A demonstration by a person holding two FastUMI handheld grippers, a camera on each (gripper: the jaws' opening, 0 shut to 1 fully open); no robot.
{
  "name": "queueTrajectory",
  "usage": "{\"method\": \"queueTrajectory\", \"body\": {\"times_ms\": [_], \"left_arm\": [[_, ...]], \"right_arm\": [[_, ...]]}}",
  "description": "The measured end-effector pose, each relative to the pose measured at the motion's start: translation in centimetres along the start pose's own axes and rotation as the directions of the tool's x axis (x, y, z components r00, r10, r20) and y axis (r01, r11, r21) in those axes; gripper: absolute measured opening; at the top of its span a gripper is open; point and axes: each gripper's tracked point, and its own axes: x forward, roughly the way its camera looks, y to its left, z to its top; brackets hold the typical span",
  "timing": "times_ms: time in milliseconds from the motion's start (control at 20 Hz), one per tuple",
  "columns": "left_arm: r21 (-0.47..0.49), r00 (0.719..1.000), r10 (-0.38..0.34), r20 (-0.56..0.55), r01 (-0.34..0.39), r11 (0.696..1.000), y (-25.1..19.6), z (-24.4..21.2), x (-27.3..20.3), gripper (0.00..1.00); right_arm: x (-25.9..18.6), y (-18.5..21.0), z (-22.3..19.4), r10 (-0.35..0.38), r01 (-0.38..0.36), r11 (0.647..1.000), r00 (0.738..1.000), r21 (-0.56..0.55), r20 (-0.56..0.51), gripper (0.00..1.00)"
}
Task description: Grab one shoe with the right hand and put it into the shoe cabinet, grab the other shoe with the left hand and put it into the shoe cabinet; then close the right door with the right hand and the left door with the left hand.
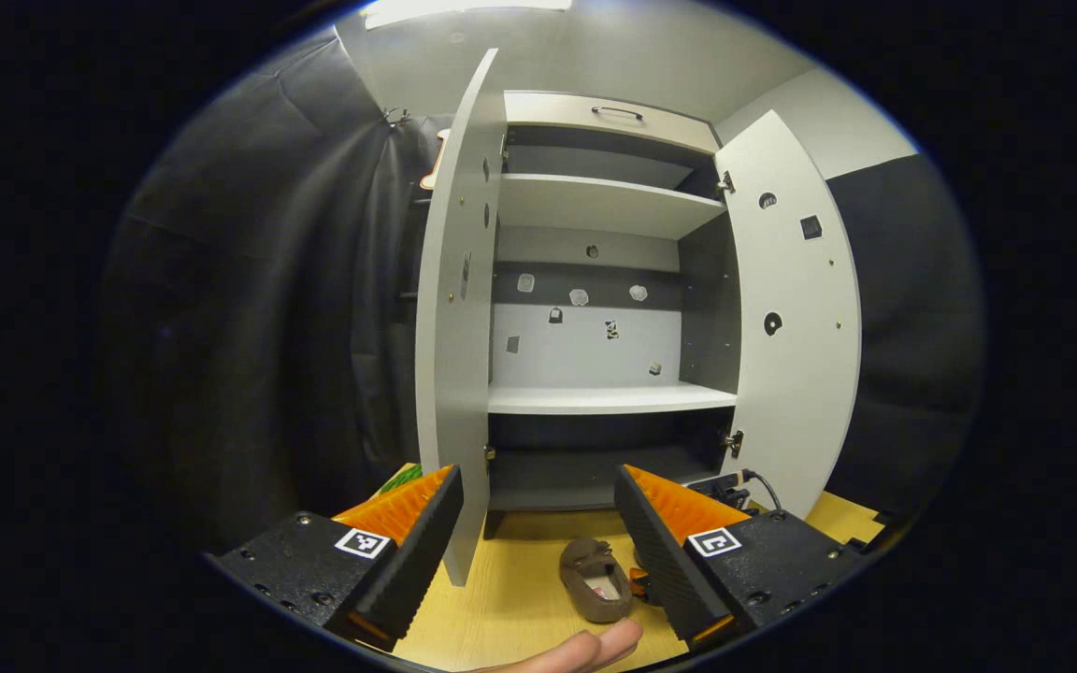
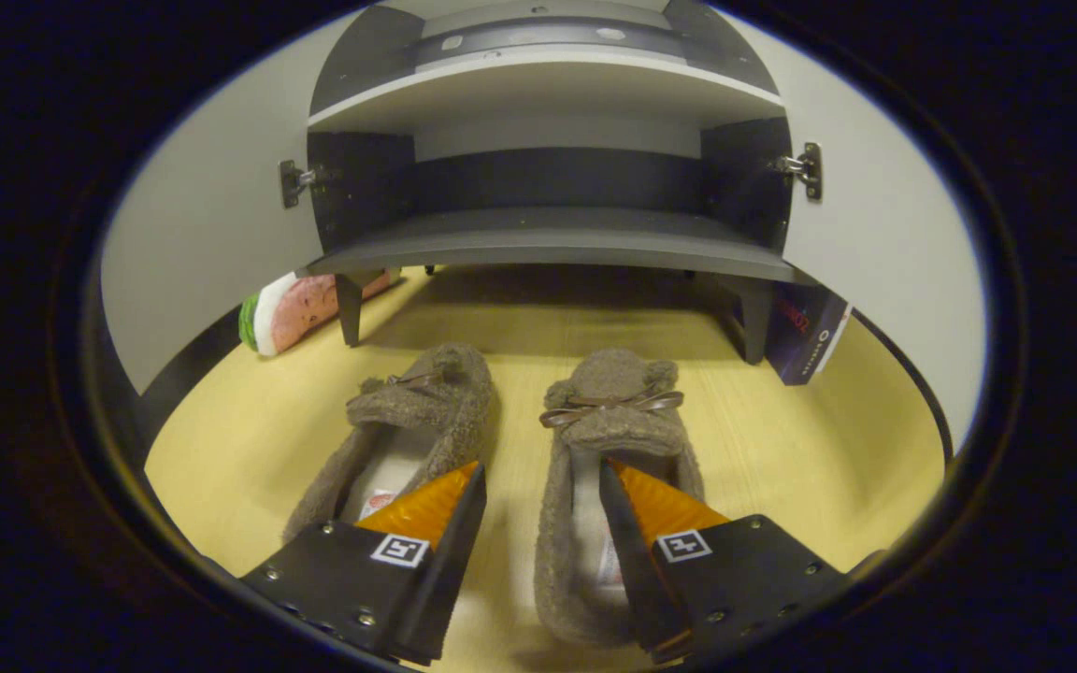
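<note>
Left gripper (image 1: 538,523): held back from the cabinet, fingers spread wide with nothing between them — the cabinet's lower opening shows through the gap.
Right gripper (image 2: 538,500): low over the floor, jaws apart; one finger hangs over the left shoe, the other reaches into the opening of the right shoe, whose inner side wall lies in the gap between them. I cannot tell whether either finger touches fabric; nothing is clamped.
Right shoe (image 2: 609,439): a brown fuzzy slipper with a small bow at the toe, flat on the floor, toe toward the cabinet.
Left shoe (image 2: 417,416): its twin, just beside it and angled slightly (toe leaning toward its partner).
Shoe cabinet (image 1: 609,397): pale shelves, dark inner walls, standing on short legs — both shoes lie in front of it, outside.
Left door (image 1: 452,308): swung wide open, seen nearly edge-on from the left gripper view.
Right door (image 1: 796,308): also open, angled outward.
Floor (image 2: 782,449): yellowish wood-look board.
Slipper from the left gripper view (image 1: 596,579): one brown slipper lies between the finger bases.
Fingertips (image 1: 585,647): a person's, at the bottom edge.
Side items: a pink-and-green object (image 2: 291,308) by the left door, a dark box (image 2: 805,332) by the right leg.
</note>
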Motion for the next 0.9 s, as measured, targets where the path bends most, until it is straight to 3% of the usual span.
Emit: {"method": "queueTrajectory", "body": {"times_ms": [50,150,200,250,300,400,550,750,900], "left_arm": [[-0.001,1.0,0.0,-0.001,0.0,1.0,0.0,-0.2,0.1,1.0],[0.005,1.0,-0.001,-0.01,0.001,1.0,0.2,-0.8,0.3,1.0],[0.002,1.0,-0.005,-0.012,0.005,1.0,0.1,-1.1,0.3,1.0],[0.0,1.0,-0.01,-0.014,0.01,1.0,0.0,-1.2,0.5,1.0],[-0.001,1.0,-0.013,-0.018,0.013,1.0,0.0,-1.5,0.6,1.0],[0.009,1.0,-0.008,-0.028,0.009,1.0,0.2,-2.2,0.9,1.0],[0.032,0.999,0.003,-0.033,-0.002,0.999,0.3,-3.1,1.1,1.0],[0.02,0.998,-0.044,-0.053,0.045,0.999,-1.0,-4.3,1.5,1.0],[0.011,0.998,-0.05,-0.031,0.05,0.999,-1.1,-3.9,2.2,1.0]], "right_arm": [[0.1,-0.6,0.1,-0.005,0.005,1.0,1.0,-0.01,0.009,0.5],[0.3,0.2,0.3,0.02,-0.021,0.997,1.0,0.071,0.014,0.34],[0.4,0.5,0.2,0.047,-0.047,0.993,0.999,0.106,0.001,0.35],[0.7,0.4,0.0,0.056,-0.055,0.992,0.998,0.117,-0.002,0.12],[0.6,0.1,0.1,0.059,-0.06,0.989,0.998,0.138,0.012,0.12],[0.4,0.4,0.4,0.103,-0.109,0.976,0.994,0.189,0.041,0.02],[-0.8,-0.6,1.6,0.117,-0.147,0.961,0.983,0.232,0.138,0.01],[-3.3,-1.8,4.1,0.139,-0.205,0.936,0.963,0.288,0.232,0.01],[-6.0,-2.5,7.4,0.142,-0.229,0.936,0.941,0.268,0.308,0.0]]}}
